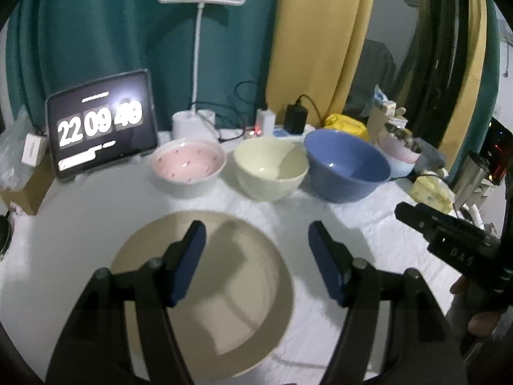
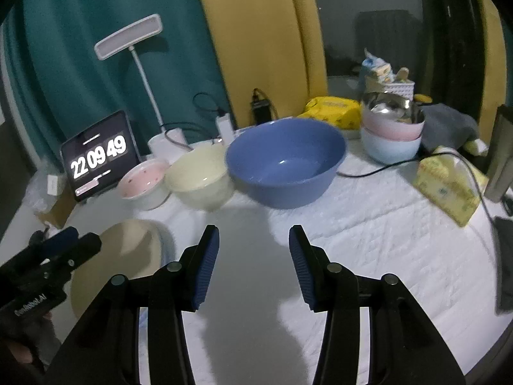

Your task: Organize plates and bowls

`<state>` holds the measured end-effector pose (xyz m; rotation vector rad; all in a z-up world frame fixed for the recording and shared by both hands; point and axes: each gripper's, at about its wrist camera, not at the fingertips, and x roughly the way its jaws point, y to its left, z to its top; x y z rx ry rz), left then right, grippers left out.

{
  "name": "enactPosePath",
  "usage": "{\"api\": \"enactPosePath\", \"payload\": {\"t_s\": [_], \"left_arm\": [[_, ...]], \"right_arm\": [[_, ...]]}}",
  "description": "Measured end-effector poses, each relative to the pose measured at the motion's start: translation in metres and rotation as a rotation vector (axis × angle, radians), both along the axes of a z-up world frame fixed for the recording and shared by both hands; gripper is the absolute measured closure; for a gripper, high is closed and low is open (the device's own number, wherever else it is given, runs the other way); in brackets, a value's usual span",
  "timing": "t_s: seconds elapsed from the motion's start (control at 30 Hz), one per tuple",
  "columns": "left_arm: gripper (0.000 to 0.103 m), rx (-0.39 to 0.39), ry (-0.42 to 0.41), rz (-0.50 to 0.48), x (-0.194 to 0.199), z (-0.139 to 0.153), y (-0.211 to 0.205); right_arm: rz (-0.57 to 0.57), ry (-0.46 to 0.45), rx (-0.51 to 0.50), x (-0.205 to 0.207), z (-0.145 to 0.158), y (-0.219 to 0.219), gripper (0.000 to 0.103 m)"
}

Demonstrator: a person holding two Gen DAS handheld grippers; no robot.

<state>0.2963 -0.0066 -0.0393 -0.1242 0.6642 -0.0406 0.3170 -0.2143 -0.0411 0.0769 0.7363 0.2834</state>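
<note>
Beige plate partly behind tool fingers, lower edge cut off (blurred)

Cream bowl as ref: left of it a pink bowl, white outside, small dark specks inside; right of it a plain blue bowl. In front, a beige plate. Surface is white, quilted texture. Behind: teal curtain, mustard-yellow curtain. Tongs are black with blue pads.
</note>
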Motion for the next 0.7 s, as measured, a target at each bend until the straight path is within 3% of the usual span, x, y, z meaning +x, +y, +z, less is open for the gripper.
{"api": "enactPosePath", "payload": {"t_s": [0.4,0.7], "left_arm": [[0.035,-0.008,-0.021,-0.066,0.050,0.018,-0.033],[0.035,-0.003,-0.037,-0.086,0.096,0.016,-0.045]], "right_arm": [[-0.045,-0.043,-0.033,0.039,0.014,-0.032,0.055],[-0.070,-0.043,-0.064,0.073,0.005,-0.041,0.055]]}}
